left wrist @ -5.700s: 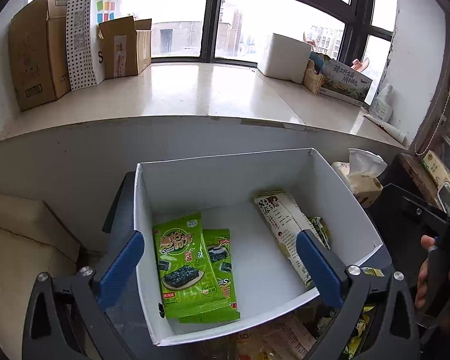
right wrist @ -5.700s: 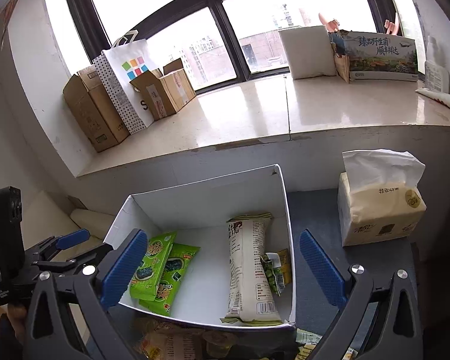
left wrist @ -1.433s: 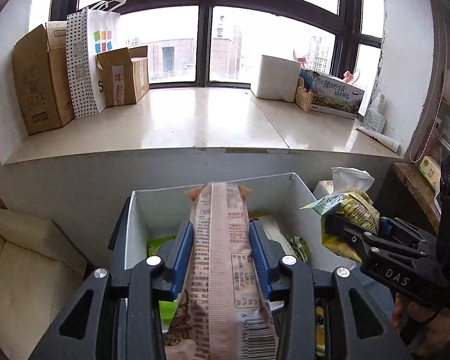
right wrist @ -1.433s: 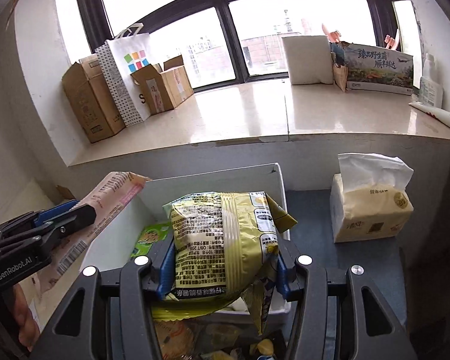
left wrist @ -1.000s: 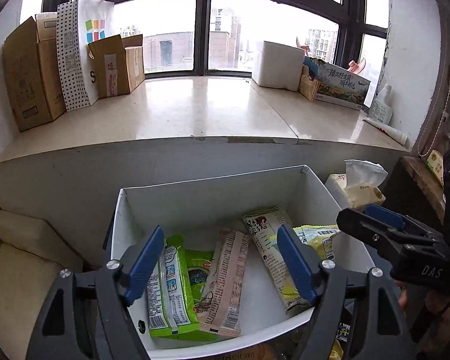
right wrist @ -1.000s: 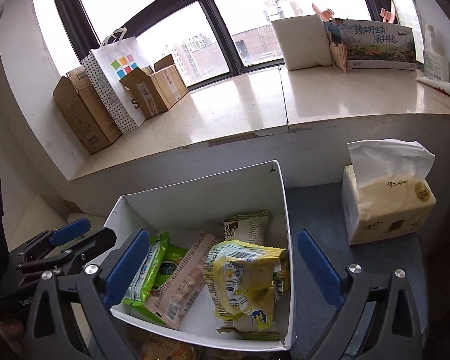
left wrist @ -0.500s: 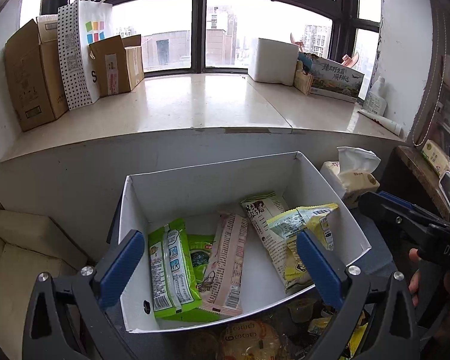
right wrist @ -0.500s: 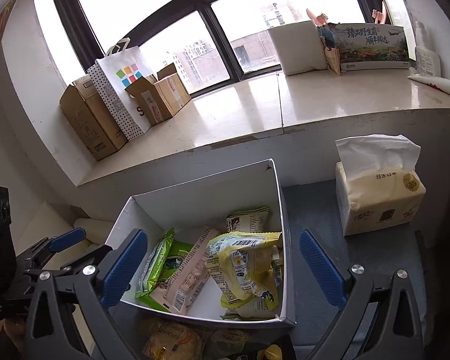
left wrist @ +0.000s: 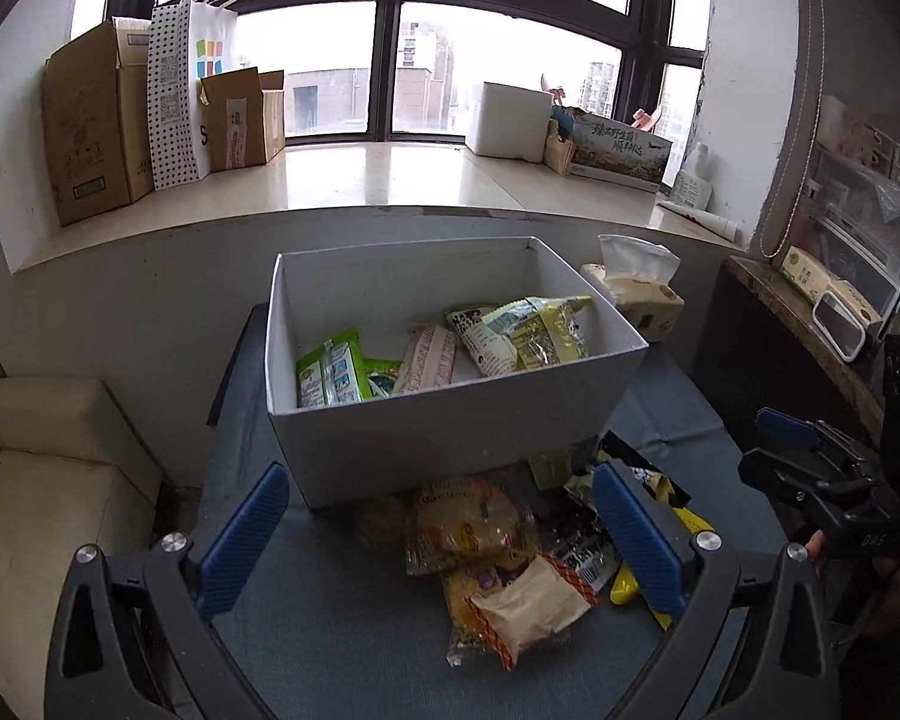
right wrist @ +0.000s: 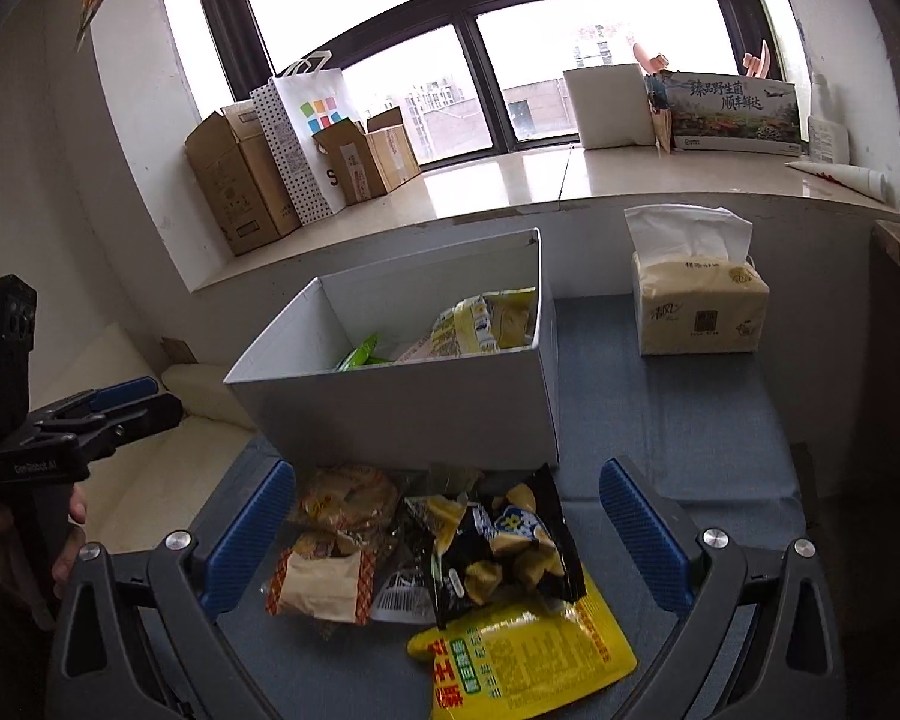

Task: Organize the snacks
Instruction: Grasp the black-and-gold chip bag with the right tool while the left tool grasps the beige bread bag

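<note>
A white box [left wrist: 450,438] [right wrist: 402,414] stands on a blue-grey cloth. It holds green seaweed packs [left wrist: 330,372], a pink packet [left wrist: 427,357] and a yellow-green bag [left wrist: 534,333]. Loose snacks lie in front of the box: a clear cookie pack [left wrist: 471,525] [right wrist: 348,495], a brown-and-orange pack [left wrist: 525,606] [right wrist: 321,582], a black chip bag [right wrist: 504,546] and a yellow pouch [right wrist: 522,657]. My left gripper [left wrist: 441,540] is open and empty above the pile. My right gripper [right wrist: 444,537] is open and empty above the same pile.
A tissue pack [right wrist: 699,306] [left wrist: 633,294] stands right of the box. A cream cushion [left wrist: 42,468] lies at the left. Cardboard boxes [left wrist: 96,132] and a dotted bag [left wrist: 189,90] stand on the window ledge. A dark shelf [left wrist: 810,324] is at the right.
Both grippers let go of their packets into the box, opened, then pulled back and down. They now look at the loose snacks in front of the box.
</note>
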A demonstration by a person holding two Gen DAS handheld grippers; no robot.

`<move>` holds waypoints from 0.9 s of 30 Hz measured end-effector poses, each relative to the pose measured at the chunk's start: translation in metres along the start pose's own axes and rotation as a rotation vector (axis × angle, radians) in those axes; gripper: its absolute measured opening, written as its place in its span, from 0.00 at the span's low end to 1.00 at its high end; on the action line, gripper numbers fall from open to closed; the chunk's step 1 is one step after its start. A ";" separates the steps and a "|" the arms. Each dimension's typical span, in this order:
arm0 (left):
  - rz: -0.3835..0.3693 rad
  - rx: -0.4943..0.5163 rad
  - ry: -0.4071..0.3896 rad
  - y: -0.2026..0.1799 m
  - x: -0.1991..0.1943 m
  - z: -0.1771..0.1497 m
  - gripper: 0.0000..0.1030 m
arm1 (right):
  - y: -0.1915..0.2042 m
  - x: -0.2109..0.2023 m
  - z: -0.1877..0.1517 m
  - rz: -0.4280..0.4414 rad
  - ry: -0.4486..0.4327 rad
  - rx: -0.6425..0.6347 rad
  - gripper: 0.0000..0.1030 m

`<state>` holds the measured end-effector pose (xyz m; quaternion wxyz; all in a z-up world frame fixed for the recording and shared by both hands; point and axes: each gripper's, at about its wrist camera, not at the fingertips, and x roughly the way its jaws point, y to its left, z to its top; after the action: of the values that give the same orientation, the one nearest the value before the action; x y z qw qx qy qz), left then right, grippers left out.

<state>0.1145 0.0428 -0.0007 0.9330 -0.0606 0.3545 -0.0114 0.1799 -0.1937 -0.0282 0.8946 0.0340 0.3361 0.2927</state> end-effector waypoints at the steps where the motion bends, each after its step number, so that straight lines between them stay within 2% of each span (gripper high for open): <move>1: -0.008 -0.006 0.006 -0.001 -0.004 -0.008 1.00 | 0.002 0.000 -0.009 0.000 0.012 -0.013 1.00; 4: -0.006 0.005 0.033 -0.009 -0.010 -0.032 1.00 | -0.004 0.007 -0.034 0.013 0.038 -0.007 1.00; 7: 0.002 0.011 0.049 -0.014 -0.010 -0.049 1.00 | -0.014 0.027 -0.044 -0.001 0.107 0.000 1.00; 10: -0.005 0.011 0.080 -0.018 -0.003 -0.058 1.00 | -0.019 0.049 -0.044 0.024 0.136 -0.021 1.00; 13: -0.009 0.025 0.102 -0.023 0.004 -0.063 1.00 | -0.023 0.077 -0.040 0.002 0.191 -0.064 1.00; 17: -0.015 0.051 0.120 -0.030 0.011 -0.068 1.00 | -0.032 0.109 -0.036 0.020 0.268 -0.045 1.00; 21: -0.015 0.060 0.143 -0.032 0.018 -0.071 1.00 | -0.027 0.127 -0.038 -0.006 0.326 -0.091 1.00; 23: -0.016 0.056 0.159 -0.031 0.022 -0.073 1.00 | -0.026 0.130 -0.040 -0.010 0.327 -0.102 1.00; 25: -0.017 0.055 0.169 -0.030 0.024 -0.075 1.00 | -0.027 0.129 -0.041 0.010 0.330 -0.080 0.84; 27: -0.018 0.056 0.171 -0.029 0.026 -0.077 1.00 | -0.025 0.125 -0.041 -0.002 0.317 -0.083 0.79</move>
<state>0.0833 0.0046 -0.0710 0.9006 -0.0364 0.4317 -0.0346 0.2419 -0.1515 -0.1390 0.8313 -0.0500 0.4605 0.3072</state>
